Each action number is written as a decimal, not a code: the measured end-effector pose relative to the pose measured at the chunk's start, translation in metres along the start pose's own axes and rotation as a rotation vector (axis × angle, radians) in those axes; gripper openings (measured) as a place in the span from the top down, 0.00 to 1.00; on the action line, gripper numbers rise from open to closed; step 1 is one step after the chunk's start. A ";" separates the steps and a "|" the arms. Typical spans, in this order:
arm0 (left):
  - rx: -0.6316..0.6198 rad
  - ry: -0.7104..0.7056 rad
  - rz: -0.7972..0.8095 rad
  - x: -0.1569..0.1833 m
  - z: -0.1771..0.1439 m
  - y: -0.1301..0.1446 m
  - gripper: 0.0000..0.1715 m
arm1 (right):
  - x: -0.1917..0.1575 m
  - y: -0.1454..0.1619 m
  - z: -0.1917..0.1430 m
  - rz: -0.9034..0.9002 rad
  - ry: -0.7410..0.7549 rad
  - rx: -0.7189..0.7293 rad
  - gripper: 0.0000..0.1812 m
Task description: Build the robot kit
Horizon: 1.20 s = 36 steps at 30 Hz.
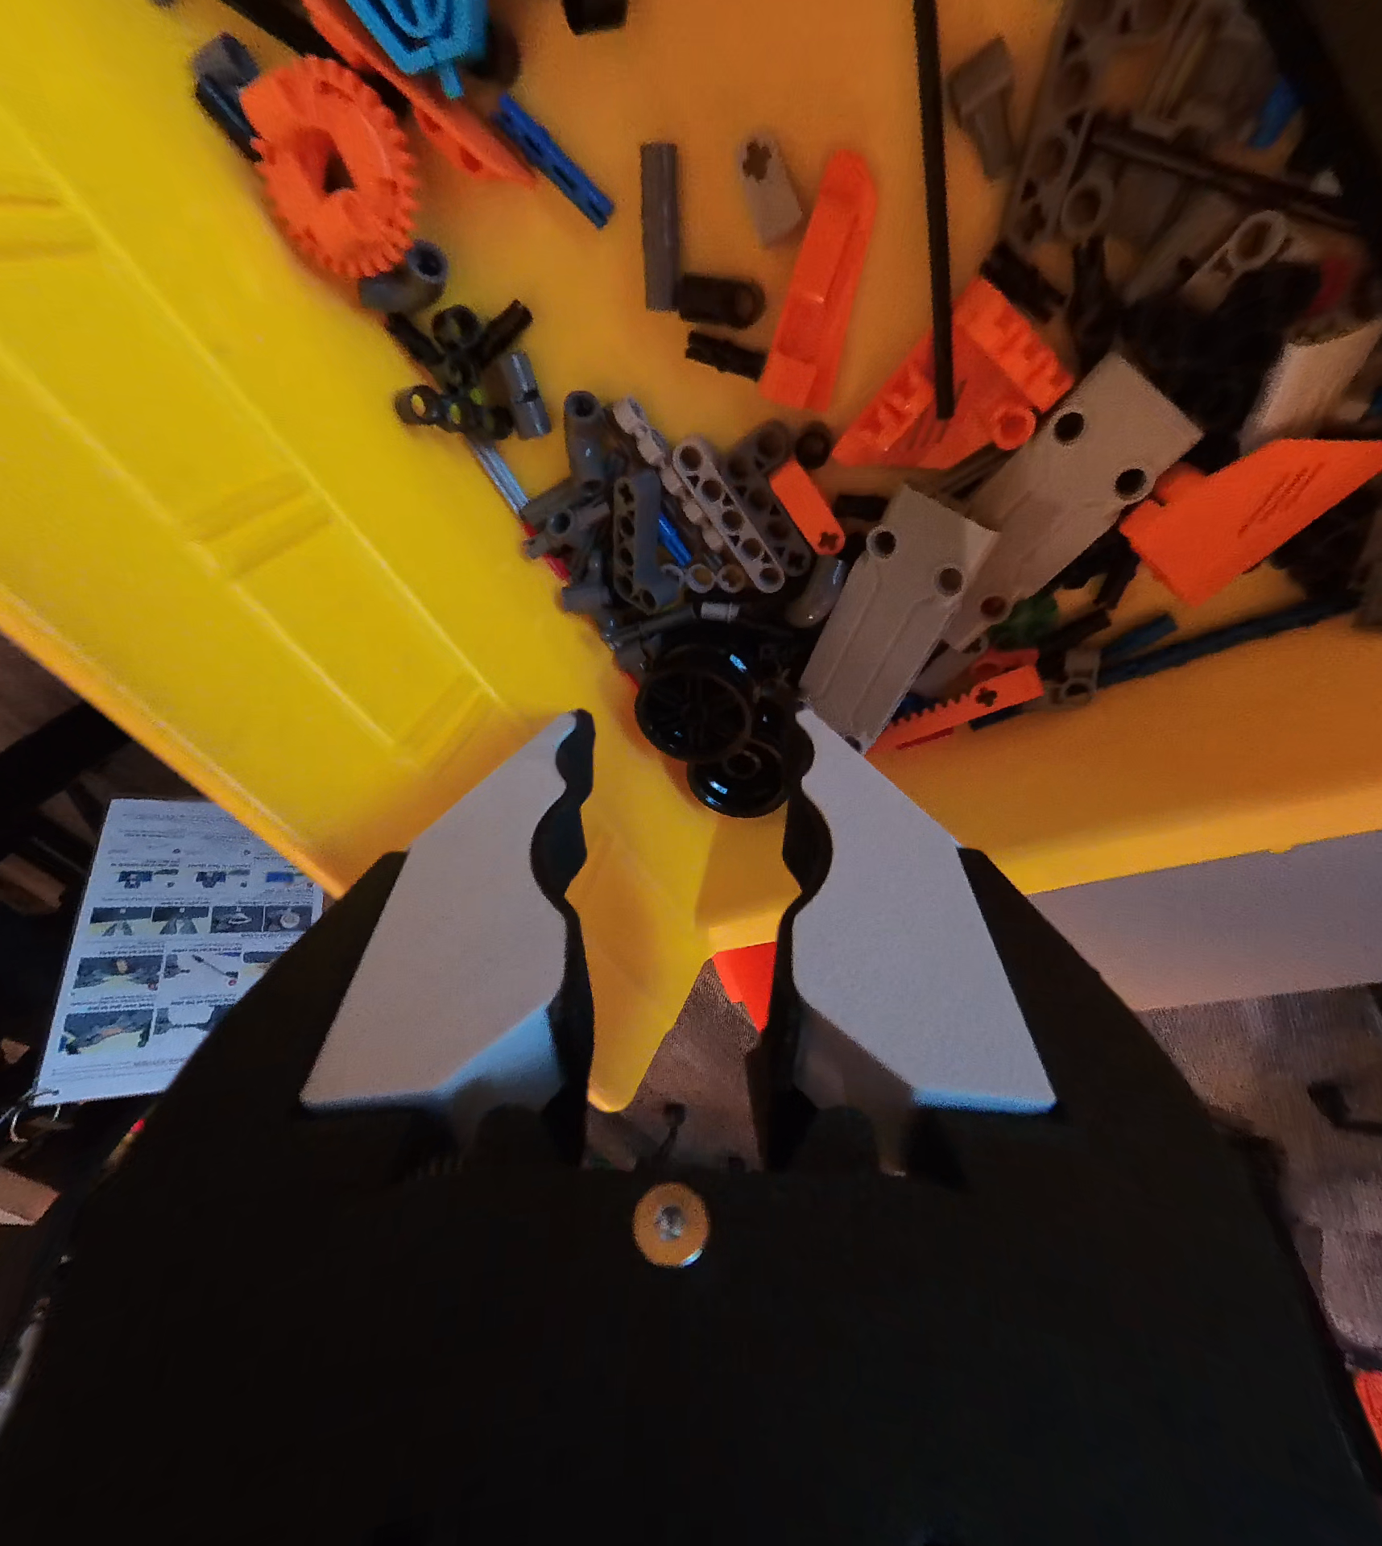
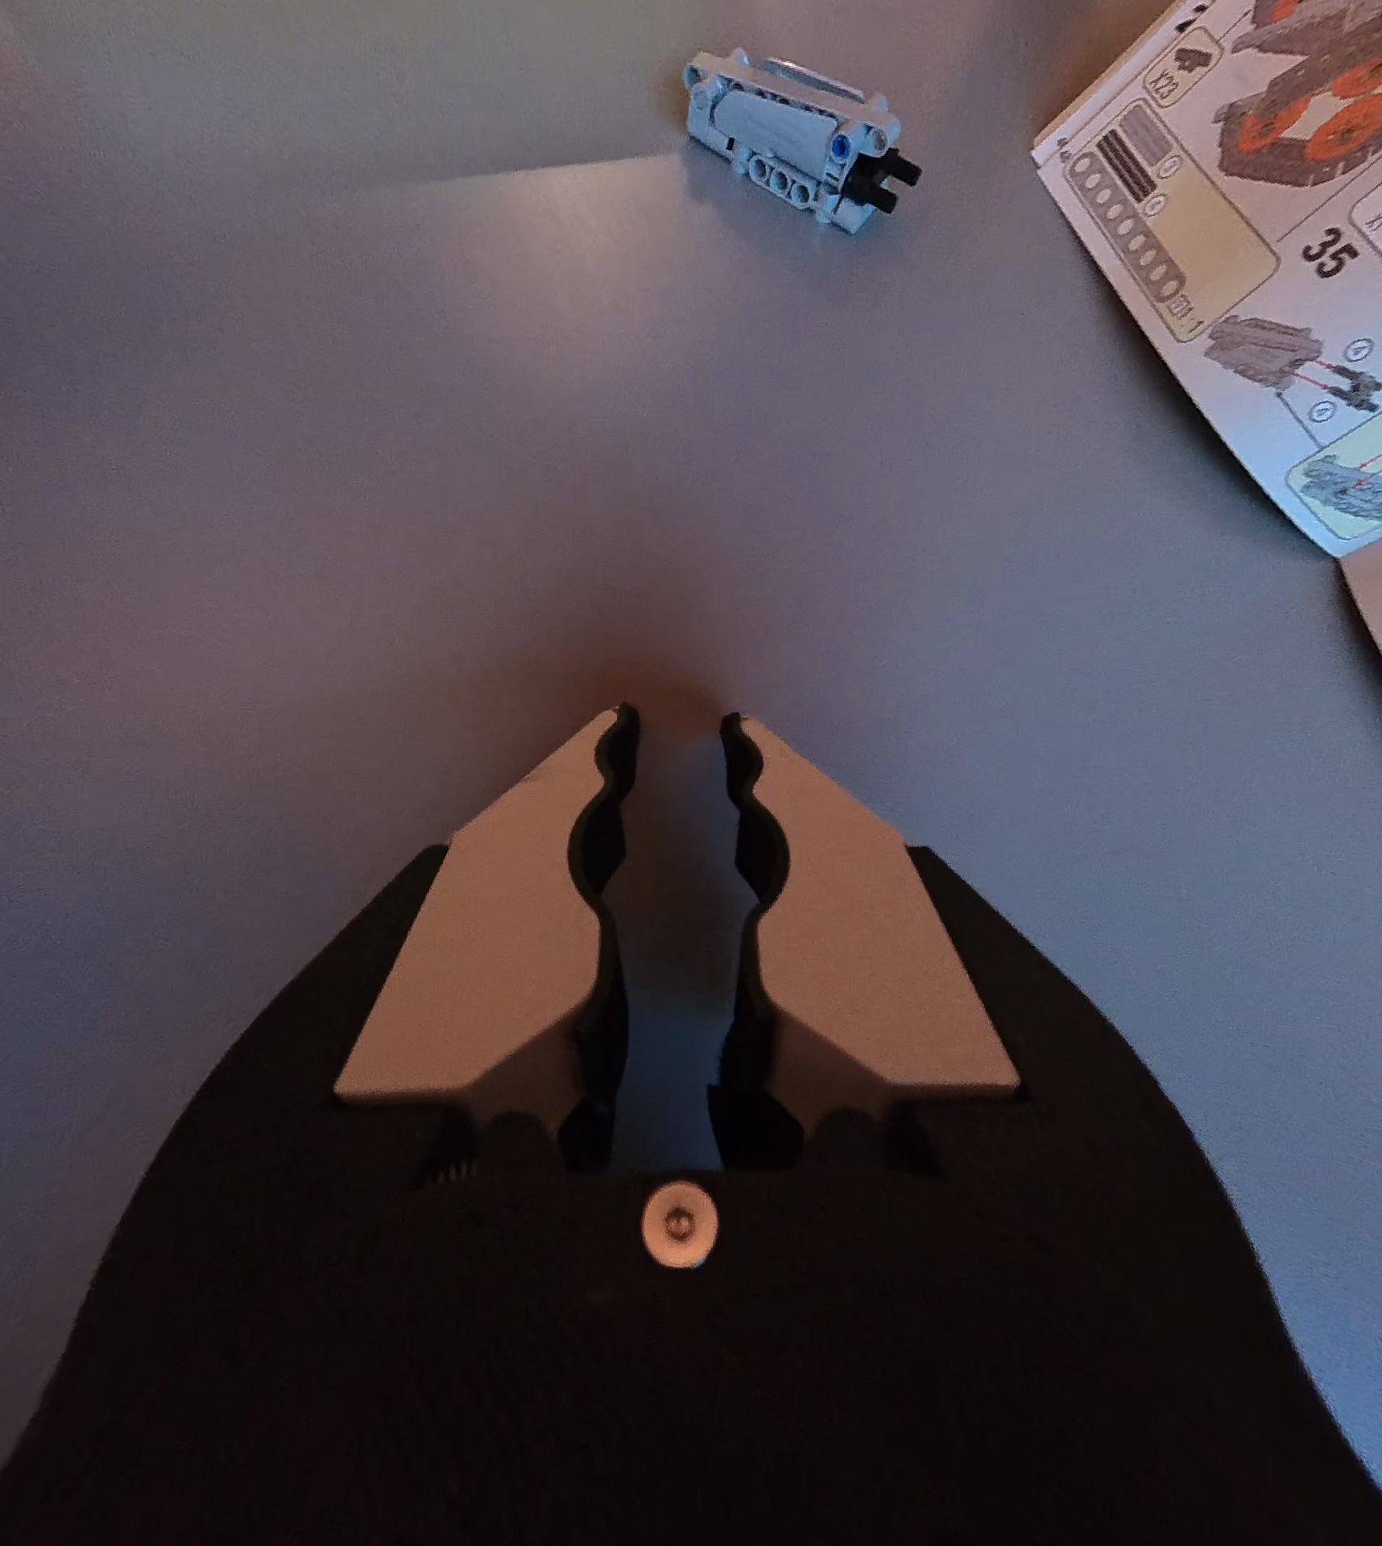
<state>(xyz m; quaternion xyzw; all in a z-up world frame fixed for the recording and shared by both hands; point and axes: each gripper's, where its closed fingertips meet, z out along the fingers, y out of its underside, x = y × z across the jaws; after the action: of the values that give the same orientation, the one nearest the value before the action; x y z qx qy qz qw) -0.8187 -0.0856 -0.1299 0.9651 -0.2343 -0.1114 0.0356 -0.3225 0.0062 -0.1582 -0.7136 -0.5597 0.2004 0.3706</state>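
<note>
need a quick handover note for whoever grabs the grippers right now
Left gripper: open, empty, tips just short of the black wheels at the near edge of the parts pile in the yellow tray.
Right gripper: open, empty, over bare grey table.
Small grey assembly lies on the table ahead of it; open instruction booklet to its right.
Done: nothing gripped.

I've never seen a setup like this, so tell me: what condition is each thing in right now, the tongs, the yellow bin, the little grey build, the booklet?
Left tongs: open, empty, over black wheels.
Right tongs: slightly open, empty, above bare table.
Yellow bin: open, loose parts piled inside.
Grey assembly: partly built, lying alone.
Instruction booklet: open, flat.
</note>
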 end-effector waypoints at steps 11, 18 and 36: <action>-0.088 0.068 0.067 0.004 0.004 0.003 0.78 | -0.007 -0.001 0.000 -0.015 -0.050 0.024 0.88; -0.105 0.115 0.060 0.009 0.007 0.007 0.81 | -0.008 -0.001 0.000 -0.010 -0.063 0.025 0.88; -0.019 0.141 -0.004 0.006 -0.002 0.011 0.91 | -0.008 -0.002 0.002 0.010 -0.084 0.024 0.87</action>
<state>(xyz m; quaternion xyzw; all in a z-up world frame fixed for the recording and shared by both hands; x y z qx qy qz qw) -0.8180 -0.0975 -0.1278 0.9706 -0.2283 -0.0455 0.0611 -0.3272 -0.0009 -0.1591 -0.7030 -0.5687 0.2386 0.3542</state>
